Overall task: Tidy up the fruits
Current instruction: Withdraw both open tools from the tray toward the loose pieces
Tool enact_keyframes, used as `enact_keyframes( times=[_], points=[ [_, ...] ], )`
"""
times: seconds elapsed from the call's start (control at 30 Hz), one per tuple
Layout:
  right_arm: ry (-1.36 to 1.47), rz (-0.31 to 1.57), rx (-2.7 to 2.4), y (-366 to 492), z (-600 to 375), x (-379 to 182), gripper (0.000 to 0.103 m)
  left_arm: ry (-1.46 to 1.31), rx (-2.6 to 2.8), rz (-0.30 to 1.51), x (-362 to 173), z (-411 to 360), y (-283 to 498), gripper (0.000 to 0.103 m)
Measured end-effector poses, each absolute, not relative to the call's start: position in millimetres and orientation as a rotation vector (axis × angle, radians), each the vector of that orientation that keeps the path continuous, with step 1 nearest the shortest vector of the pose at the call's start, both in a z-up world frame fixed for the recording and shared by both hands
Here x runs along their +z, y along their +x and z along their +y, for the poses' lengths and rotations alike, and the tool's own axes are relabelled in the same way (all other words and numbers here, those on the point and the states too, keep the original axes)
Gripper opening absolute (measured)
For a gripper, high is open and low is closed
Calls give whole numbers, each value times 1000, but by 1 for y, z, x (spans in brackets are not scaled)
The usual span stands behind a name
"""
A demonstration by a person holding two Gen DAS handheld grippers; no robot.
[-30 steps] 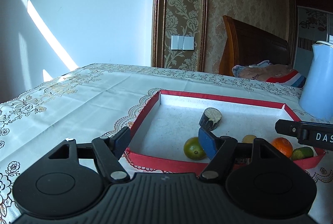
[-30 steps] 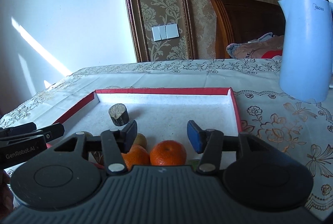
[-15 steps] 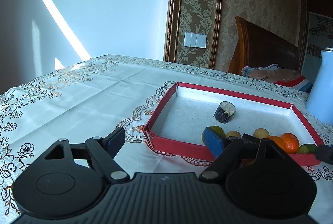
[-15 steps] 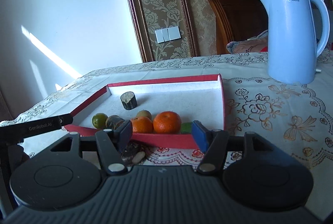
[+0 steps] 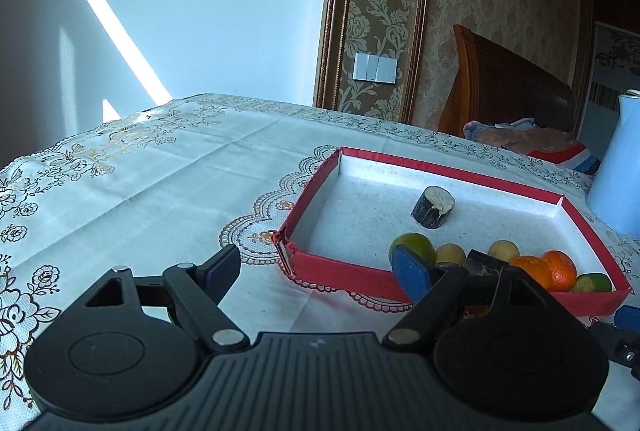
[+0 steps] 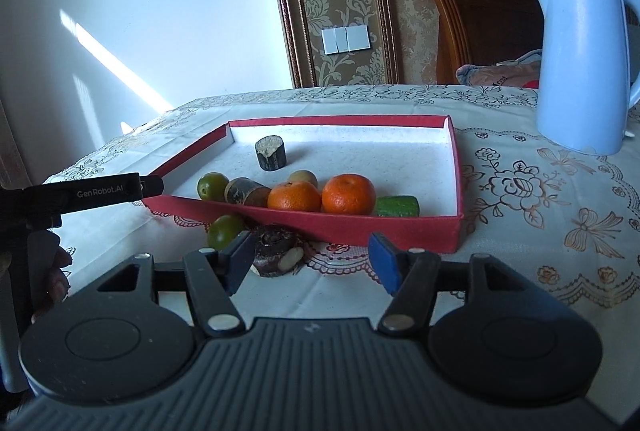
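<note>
Right gripper (image 6: 310, 261): jaws apart, nothing between the pads, held low over the tablecloth (image 6: 540, 231) just short of the red tray (image 6: 400, 229). Its left finger (image 6: 240, 259) sits just beside a dark brown round fruit (image 6: 276, 251) lying on the cloth outside the tray; contact cannot be judged. A green fruit (image 6: 224, 231) lies next to that one, also outside.

Left gripper (image 5: 316, 271): jaws wide, empty, near the tray's front left corner.

Inside the tray, along the front wall: a green round fruit (image 6: 212, 186), a dark stub (image 6: 244, 191), two oranges (image 6: 320, 195), a small tan fruit (image 6: 303, 178), a green piece (image 6: 398, 207). Another dark stub (image 6: 271, 153) stands apart, further back.

Blue kettle (image 6: 580, 71) on the cloth, well right of the tray.
</note>
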State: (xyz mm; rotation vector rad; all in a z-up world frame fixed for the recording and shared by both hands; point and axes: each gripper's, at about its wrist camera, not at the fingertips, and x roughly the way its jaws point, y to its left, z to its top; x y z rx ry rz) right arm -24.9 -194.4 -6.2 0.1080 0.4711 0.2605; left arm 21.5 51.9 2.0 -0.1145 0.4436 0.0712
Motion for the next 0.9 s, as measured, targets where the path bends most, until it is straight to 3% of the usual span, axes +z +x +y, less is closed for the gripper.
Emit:
enact_keyframes(
  times=[0.63, 0.9],
  points=[
    [56, 541, 256, -13, -170, -11, 61, -82, 26, 499, -1, 45, 27, 88],
    [40, 555, 250, -9, -164, -12, 66, -87, 26, 538, -5, 47, 31, 88]
  ],
)
